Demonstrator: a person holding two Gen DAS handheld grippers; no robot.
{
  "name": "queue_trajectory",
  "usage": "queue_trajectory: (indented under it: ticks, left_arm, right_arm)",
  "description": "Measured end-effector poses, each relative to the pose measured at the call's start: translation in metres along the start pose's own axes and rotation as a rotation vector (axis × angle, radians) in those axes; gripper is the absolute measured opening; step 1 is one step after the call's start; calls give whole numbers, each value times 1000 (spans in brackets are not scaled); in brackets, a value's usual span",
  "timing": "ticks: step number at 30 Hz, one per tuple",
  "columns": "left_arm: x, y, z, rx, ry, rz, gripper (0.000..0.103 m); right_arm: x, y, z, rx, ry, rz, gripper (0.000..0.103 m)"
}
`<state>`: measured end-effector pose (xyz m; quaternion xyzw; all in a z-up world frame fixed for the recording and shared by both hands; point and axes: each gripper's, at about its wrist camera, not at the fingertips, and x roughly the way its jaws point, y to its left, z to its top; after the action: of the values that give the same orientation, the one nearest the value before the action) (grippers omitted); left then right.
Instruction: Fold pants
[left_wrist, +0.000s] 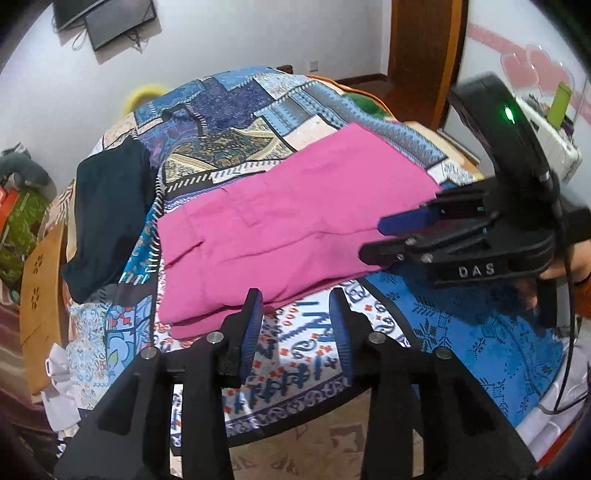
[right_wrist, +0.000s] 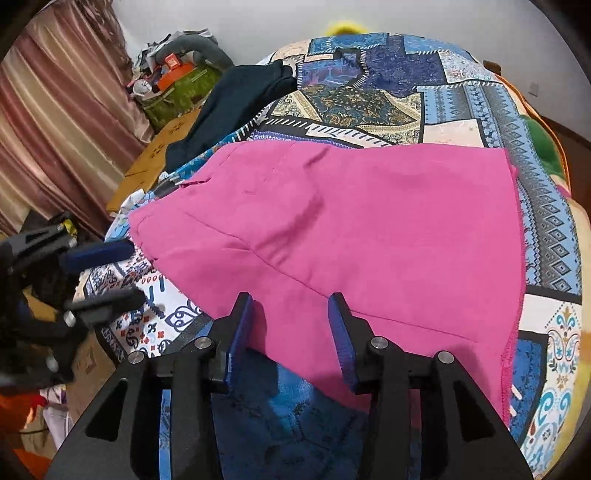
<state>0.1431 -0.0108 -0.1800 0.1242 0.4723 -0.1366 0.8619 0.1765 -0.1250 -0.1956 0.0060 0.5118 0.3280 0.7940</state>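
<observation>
Pink pants (left_wrist: 295, 221) (right_wrist: 351, 240) lie folded flat on a patchwork blanket (left_wrist: 229, 122) (right_wrist: 369, 99). My left gripper (left_wrist: 295, 299) stands open just off the near corner of the pants, with only blanket between its blue pads. From the right wrist view it (right_wrist: 110, 277) shows at the left edge, beside the pants' corner. My right gripper (right_wrist: 290, 301) is open over the near folded edge, pink cloth showing in the gap, and the pads do not press on it. In the left wrist view it (left_wrist: 384, 238) reaches in from the right, over the pants' right end.
A dark navy garment (left_wrist: 107, 214) (right_wrist: 229, 110) lies at the blanket's far left. A wooden board (left_wrist: 40, 295) and cluttered bags (right_wrist: 173, 85) stand beside the bed, with a curtain (right_wrist: 55, 110) behind. A door frame (left_wrist: 424, 55) is far right.
</observation>
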Motion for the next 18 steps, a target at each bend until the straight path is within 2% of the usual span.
queue_trajectory:
  ticks: [4,9,13,16,18]
  left_arm:
    - [2,19,14,-57,-10,15,42]
    - [21,34,27,-144,32,-98,54]
    - [48,37,24,-161,89,-71,54]
    - [52,45,18,-191,86,-100,54]
    - [47,47,16,-189,82,-92,54]
  right_arm:
    - [-1,0,1,-3,6,1,38]
    - [0,0,1,1,-3,-5,38]
    - [-1,-1,-1,-1,-14,-8,38]
    - [-2,-3,-1,-2,-16,-14,38]
    - [-3,-8,-3,10,-22,-14,39]
